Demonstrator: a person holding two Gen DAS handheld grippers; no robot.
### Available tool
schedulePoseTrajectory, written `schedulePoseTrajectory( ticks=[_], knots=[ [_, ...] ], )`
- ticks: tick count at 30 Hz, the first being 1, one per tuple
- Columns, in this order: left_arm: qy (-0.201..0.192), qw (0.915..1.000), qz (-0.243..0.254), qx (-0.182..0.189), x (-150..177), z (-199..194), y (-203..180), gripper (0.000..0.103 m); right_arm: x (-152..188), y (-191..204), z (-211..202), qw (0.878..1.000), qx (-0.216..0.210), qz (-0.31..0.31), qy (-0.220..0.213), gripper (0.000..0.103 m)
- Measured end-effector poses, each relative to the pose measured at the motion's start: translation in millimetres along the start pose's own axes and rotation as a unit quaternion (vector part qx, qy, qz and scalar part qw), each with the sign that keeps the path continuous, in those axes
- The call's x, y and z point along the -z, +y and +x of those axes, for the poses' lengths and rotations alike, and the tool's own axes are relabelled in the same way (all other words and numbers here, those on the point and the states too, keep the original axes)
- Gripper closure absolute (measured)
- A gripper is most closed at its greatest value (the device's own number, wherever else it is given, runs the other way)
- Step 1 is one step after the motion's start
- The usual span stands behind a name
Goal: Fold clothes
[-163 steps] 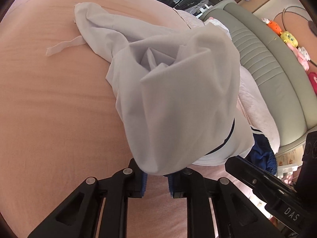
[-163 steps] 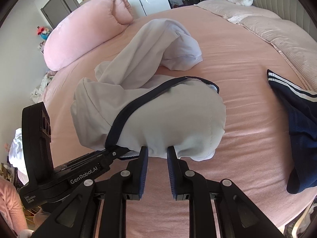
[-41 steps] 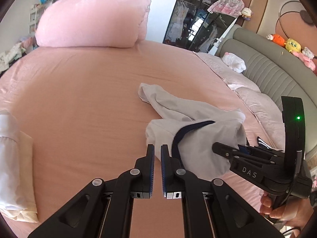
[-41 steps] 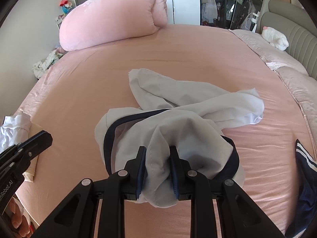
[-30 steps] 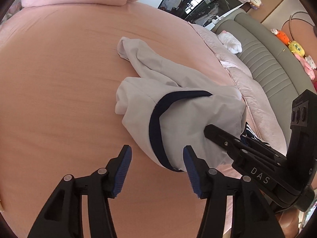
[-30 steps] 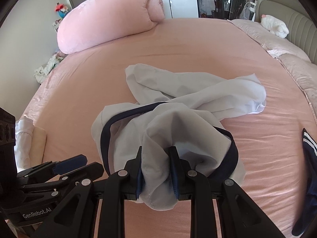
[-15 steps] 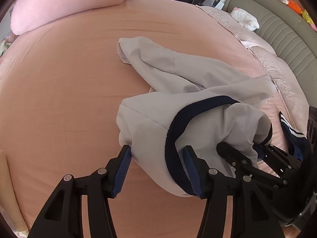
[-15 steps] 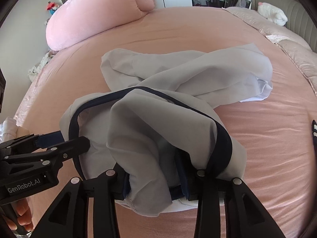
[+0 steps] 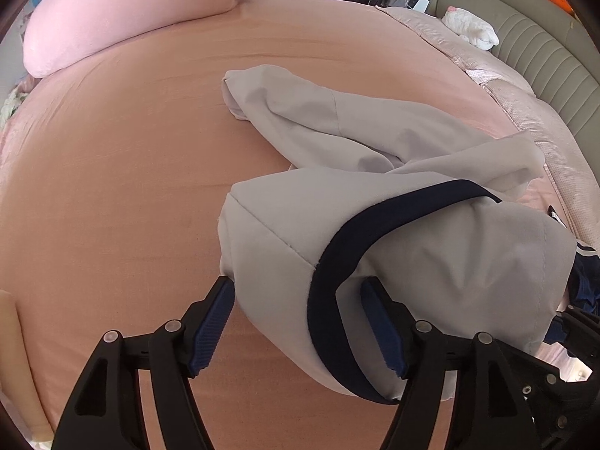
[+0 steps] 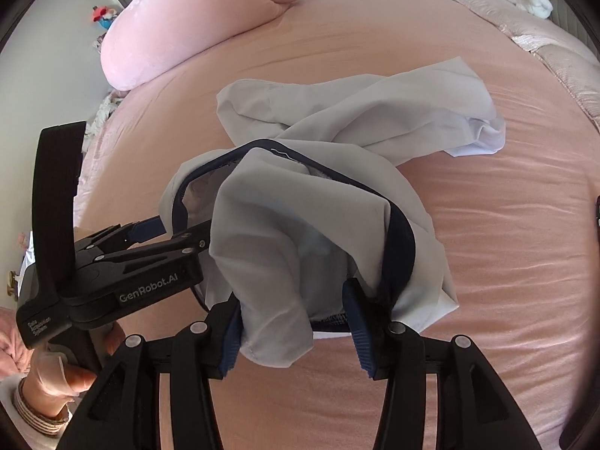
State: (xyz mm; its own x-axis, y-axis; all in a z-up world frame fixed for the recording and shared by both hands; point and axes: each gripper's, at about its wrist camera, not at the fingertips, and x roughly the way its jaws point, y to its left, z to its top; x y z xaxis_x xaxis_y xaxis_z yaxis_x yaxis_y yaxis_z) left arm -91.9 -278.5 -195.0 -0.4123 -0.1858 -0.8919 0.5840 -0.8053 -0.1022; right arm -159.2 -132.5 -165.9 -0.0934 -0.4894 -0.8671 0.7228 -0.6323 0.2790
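Note:
A light grey garment (image 9: 431, 262) (image 10: 270, 225) with a navy waistband (image 9: 330, 262) (image 10: 401, 247) lies bunched on the pink bed sheet (image 9: 112, 187), its legs trailing away toward the far side. My left gripper (image 9: 298, 322) straddles the waistband end; its jaws are opening and the cloth lies loosely between the pads. In the right wrist view the left gripper (image 10: 165, 230) comes in from the left at the waistband's rim. My right gripper (image 10: 292, 322) is opening too, and a fold of the grey cloth droops between its spread pads.
A big pink bolster (image 9: 123, 11) (image 10: 195, 18) lies at the far side of the bed. A grey-green padded headboard (image 9: 532, 37) and a white plush toy (image 9: 468, 26) are at the right. A navy garment (image 9: 585, 273) sits at the right edge. A hand (image 10: 56, 382) holds the left gripper.
The right gripper, shut on a fold of the grey cloth a second ago, has spread its jaws. The left jaws have widened and moved in over the waistband.

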Motion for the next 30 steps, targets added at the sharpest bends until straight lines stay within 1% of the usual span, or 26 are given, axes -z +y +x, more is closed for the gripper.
schedulePoseTrajectory(
  ticks=[1, 3, 6, 8, 11, 14, 16, 17, 20, 23, 25, 26, 27, 30],
  knots=[
    [0.001, 1.0000, 0.000, 0.000, -0.3, 0.0, 0.0, 0.032, 2.8, 1.9, -4.9, 1.000, 0.001, -0.006, -0.002, 0.053],
    [0.004, 1.0000, -0.001, 0.000, 0.3, -1.3, 0.1, 0.031, 6.6, 2.8, -15.9, 1.000, 0.005, -0.012, -0.007, 0.045],
    [0.009, 1.0000, 0.002, 0.002, 0.8, -3.5, 0.8, 0.030, 9.3, -2.8, -29.9, 1.000, 0.023, -0.009, -0.016, 0.041],
    [0.009, 0.9999, 0.009, -0.001, 0.8, -4.1, 0.6, 0.030, 9.3, -13.3, -35.8, 0.999, 0.030, 0.005, -0.018, 0.041],
    [0.008, 0.9999, 0.011, -0.002, 2.2, -4.0, 2.1, 0.029, 4.8, -35.7, -36.6, 0.998, 0.034, 0.042, -0.016, 0.041],
    [0.013, 0.9999, 0.000, 0.002, 3.0, -2.5, 5.7, 0.026, 4.5, -59.4, -37.0, 0.994, 0.031, 0.105, -0.015, 0.041],
    [0.015, 0.9999, -0.007, 0.003, 4.3, -3.0, 7.6, 0.023, 5.6, -67.5, -37.7, 0.991, 0.029, 0.133, -0.015, 0.040],
    [0.016, 0.9998, -0.011, 0.003, 5.0, -3.4, 8.5, 0.022, 5.3, -66.9, -37.7, 0.990, 0.031, 0.135, -0.014, 0.041],
    [0.014, 0.9998, -0.014, 0.004, 7.3, -4.2, 9.9, 0.021, 1.3, -52.6, -36.9, 0.993, 0.043, 0.106, -0.010, 0.040],
    [0.011, 0.9999, -0.009, -0.002, 9.4, -6.0, 9.1, 0.020, -4.3, -36.9, -34.1, 0.996, 0.032, 0.078, -0.008, 0.040],
    [0.010, 0.9999, -0.007, -0.005, 10.4, -7.5, 8.5, 0.020, -9.0, -28.7, -28.3, 0.997, 0.040, 0.067, -0.012, 0.040],
    [0.009, 0.9999, -0.006, -0.007, 10.8, -8.0, 8.6, 0.020, -11.6, -25.0, -25.4, 0.997, 0.050, 0.060, -0.013, 0.040],
    [0.009, 0.9999, -0.004, -0.008, 11.3, -8.4, 8.6, 0.019, -14.4, -22.3, -21.2, 0.996, 0.072, 0.047, -0.011, 0.040],
    [0.006, 0.9999, -0.002, -0.012, 11.8, -9.4, 8.4, 0.017, -22.5, -16.2, -3.4, 0.989, 0.148, 0.007, 0.008, 0.041]
  ],
)
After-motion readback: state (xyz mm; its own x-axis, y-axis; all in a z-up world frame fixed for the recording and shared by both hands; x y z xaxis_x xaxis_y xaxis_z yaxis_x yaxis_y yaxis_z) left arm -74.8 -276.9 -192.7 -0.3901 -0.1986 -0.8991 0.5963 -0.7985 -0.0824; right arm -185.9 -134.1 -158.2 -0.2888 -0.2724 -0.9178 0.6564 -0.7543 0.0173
